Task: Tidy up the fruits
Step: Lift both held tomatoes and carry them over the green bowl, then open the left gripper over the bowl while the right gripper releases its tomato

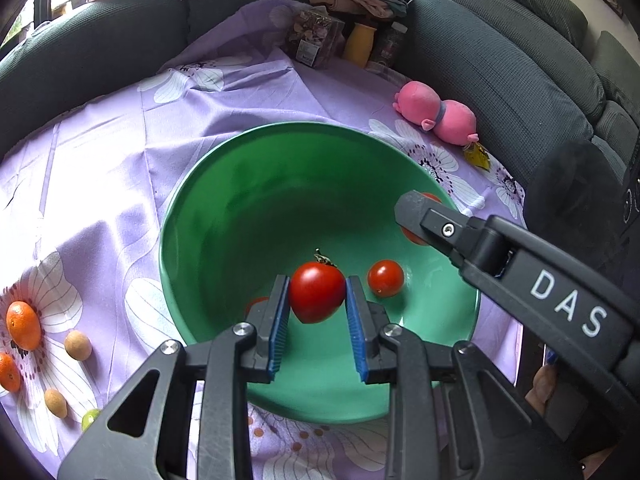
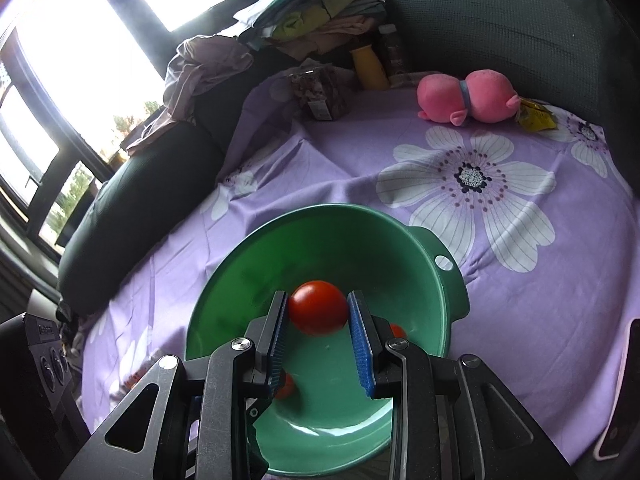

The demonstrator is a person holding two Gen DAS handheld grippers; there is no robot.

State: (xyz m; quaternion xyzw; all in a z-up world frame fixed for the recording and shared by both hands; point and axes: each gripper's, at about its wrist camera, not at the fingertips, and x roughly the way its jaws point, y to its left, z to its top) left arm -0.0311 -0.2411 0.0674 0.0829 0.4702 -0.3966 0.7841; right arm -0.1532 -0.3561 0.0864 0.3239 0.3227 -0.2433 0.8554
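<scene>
Left wrist view first: your left gripper (image 1: 317, 308) holds a red tomato (image 1: 316, 297) between its blue pads (image 1: 280, 330), pinched on both flanks, with the little dried stem end pointing up and away from you. It hangs over the green bowl (image 1: 224, 184), straight ahead of the fingers and above the near part of the floor, so by my read the only direction left is down. A smaller cherry tomato (image 1: 385, 278) lies in the bowl just right of your load, and there's a sliver of another red fruit (image 1: 256, 304) peeking out behind the left finger. Your right gripper (image 1: 416, 210) reaches in from the right over the bowl's rim, with red showing behind its tip. Out on the purple flowered cloth (image 1: 120, 184), well to the left, two oranges (image 1: 23, 325), two small tan fruits (image 1: 77, 345) and a green one (image 1: 90, 419) wait outside the bowl; your left hand is the nearer one for those. Now the right wrist view: the right gripper (image 2: 318, 316) also has a round red tomato (image 2: 318, 307) seated between its pads, both faces touching it, poised over the same bowl (image 2: 436, 292) toward its middle. Small red fruits show low down beside each finger on the bowl floor. Both loads sit over the bowl, so I'd judge release is the next call, left tomato dropping clear of its smaller neighbour on the right.
</scene>
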